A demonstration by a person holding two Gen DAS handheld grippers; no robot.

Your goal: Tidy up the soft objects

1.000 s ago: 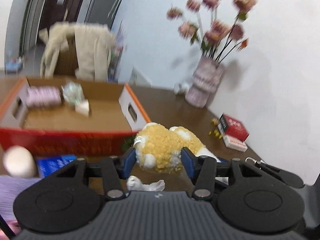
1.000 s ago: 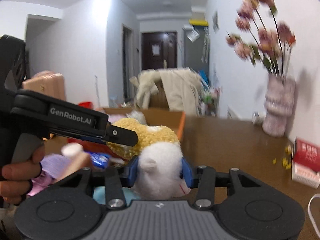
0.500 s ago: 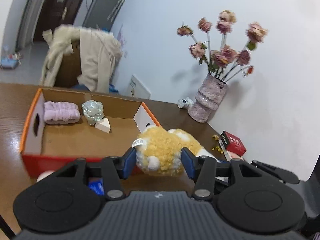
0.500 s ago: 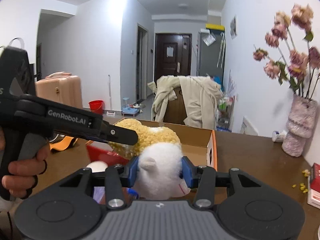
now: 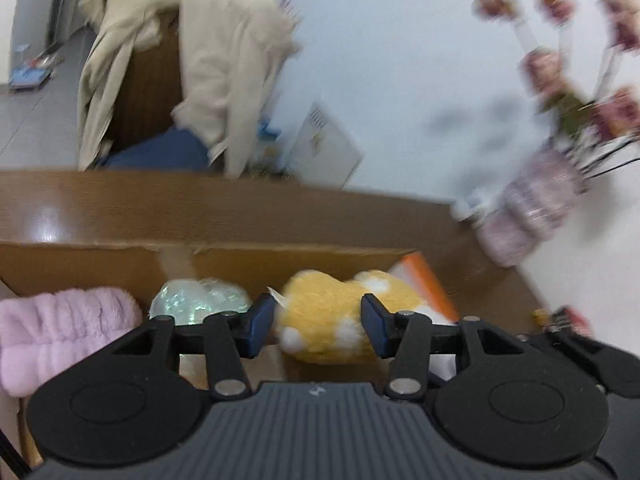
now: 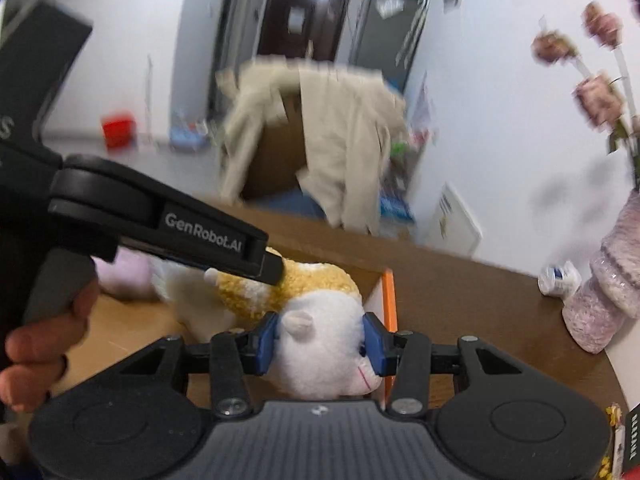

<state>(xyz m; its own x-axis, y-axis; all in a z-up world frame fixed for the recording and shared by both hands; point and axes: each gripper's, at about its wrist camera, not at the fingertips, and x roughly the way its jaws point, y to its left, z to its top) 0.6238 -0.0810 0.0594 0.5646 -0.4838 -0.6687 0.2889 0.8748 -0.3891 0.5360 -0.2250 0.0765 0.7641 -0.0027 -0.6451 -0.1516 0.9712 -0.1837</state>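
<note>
Clearly fluffy: plush toy (image 5: 324, 326), yellow back, white face, between both grippers' pads.

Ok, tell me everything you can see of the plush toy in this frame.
The plush toy is a small stuffed animal of fuzzy fabric: white head with a small ear and a thin pink stitched mouth, yellow-orange body with white patches. The right gripper is shut on its head, the left gripper shut on its body. It appears held just inside the orange-edged cardboard box, near that end, beside a pearly wrapped bundle and a pink fluffy cloth. Whether it rests on the floor is hidden.
</note>
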